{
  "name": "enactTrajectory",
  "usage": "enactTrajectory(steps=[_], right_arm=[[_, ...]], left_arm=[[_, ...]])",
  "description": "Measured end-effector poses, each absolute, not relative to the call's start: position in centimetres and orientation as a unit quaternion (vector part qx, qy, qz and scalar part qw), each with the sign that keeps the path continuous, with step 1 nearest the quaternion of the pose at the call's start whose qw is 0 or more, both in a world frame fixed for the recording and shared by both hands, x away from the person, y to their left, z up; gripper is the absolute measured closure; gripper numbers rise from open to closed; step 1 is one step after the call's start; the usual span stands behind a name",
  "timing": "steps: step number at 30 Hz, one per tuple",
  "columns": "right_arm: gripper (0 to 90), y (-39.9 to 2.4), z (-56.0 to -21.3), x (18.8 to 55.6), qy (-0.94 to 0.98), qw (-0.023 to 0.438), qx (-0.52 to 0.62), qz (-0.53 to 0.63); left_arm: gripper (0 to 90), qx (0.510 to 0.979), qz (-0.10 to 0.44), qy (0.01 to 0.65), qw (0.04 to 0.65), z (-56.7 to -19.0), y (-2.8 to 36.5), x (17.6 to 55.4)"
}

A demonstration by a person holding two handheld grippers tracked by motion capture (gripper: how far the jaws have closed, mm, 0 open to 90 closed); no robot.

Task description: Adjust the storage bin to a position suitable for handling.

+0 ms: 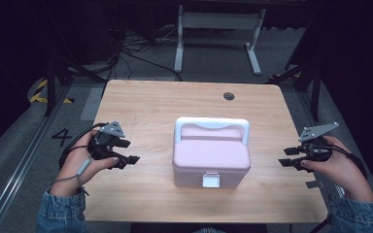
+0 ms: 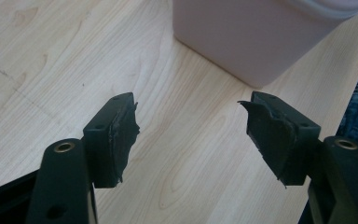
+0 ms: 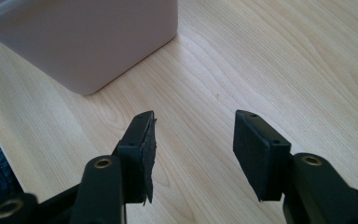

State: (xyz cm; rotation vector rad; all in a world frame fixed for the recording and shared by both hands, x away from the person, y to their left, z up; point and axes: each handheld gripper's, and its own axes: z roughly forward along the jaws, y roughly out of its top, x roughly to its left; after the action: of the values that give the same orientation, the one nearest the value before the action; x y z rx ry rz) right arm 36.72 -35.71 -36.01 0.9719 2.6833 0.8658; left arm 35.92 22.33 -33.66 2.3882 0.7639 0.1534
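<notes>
Smooth matt pink plastic box (image 1: 211, 158) on pale wood-grain table (image 1: 150, 102).

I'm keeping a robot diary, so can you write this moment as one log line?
left gripper: open, empty, left of pink box | right gripper: open, empty, right of box | box: lid shut, handle down, on table

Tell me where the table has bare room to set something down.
Bare wood lies behind the pink box up to the table's far edge, broken by a dark round hole. The strips between the box and the left gripper and right gripper are narrower.
</notes>
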Motion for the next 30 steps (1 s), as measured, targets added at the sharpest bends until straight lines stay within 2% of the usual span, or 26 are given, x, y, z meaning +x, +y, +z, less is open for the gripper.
enactTrajectory(steps=[6,11,22,27,30], right_arm=[[49.5,-35.6,-35.9,36.5,0.896,0.079,0.325,0.292],[49.5,-35.6,-35.7,36.0,0.894,0.079,0.326,0.298],[48.0,-35.3,-35.9,35.5,0.895,0.080,0.328,0.292],[48.0,-35.6,-36.1,35.3,0.893,0.080,0.332,0.294],[47.9,-35.7,-36.1,35.2,0.892,0.079,0.335,0.293]], left_arm=[[34.3,0.897,0.074,0.288,0.327,-32.9,21.2,35.8],[34.2,0.881,0.067,0.268,0.383,-31.7,19.3,36.1],[31.6,0.880,0.072,0.250,0.397,-30.8,15.5,38.1],[31.2,0.874,0.053,0.232,0.423,-30.8,14.0,39.9],[31.1,0.878,0.049,0.229,0.418,-31.0,13.5,40.7]])
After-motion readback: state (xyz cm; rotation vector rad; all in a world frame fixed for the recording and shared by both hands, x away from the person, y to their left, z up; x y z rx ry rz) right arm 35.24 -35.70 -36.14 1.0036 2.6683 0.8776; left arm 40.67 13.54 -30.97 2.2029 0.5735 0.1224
